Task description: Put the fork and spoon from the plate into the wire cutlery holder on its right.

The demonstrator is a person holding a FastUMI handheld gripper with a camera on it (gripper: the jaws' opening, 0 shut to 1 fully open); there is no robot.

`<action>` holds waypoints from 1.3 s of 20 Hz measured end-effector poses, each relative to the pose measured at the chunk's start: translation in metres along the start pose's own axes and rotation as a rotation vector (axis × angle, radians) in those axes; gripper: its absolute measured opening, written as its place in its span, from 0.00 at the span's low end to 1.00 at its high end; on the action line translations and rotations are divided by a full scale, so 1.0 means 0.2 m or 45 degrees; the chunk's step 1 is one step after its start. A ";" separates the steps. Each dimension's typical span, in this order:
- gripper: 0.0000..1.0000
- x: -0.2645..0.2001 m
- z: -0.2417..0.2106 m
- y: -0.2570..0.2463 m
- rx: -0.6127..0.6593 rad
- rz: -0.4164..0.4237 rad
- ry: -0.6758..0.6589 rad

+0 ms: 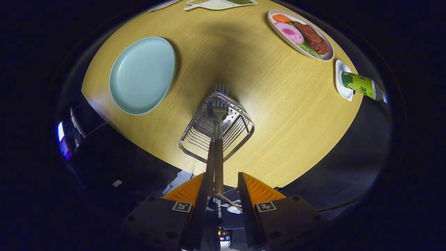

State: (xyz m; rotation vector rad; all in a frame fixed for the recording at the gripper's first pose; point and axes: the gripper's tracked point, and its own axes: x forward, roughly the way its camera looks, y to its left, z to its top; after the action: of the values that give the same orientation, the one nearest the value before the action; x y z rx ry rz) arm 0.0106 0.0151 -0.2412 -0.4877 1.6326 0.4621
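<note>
standing in the holder (216, 129), fork (220, 104) & spoon (211, 115); gripper (221, 190) fingers apart; bare plate (142, 75) at 10 o'clock.

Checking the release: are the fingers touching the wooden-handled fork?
Apart: the gripper view shows the fingers spread, a gap beside the wooden-handled fork standing in the wire cutlery holder.

No legible text, brand or number is present. Each gripper (221, 188) finger (184, 205) carries one square coded marker with no readable characters. The green packet (362, 85), at 2 o'clock from the wire cutlery holder (216, 127), bears printing too small to read. The gripper's fingers stand apart.
</note>
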 end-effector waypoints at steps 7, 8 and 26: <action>0.72 -0.04 -0.06 -0.03 0.038 -0.010 -0.295; 0.72 -0.06 -0.06 -0.03 0.064 -0.014 -0.362; 0.99 -1.13 -0.21 -0.19 0.629 -0.362 -1.997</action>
State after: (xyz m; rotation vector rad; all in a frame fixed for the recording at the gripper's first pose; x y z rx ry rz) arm 0.0217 -0.0288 -0.0121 0.0933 0.1103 0.0948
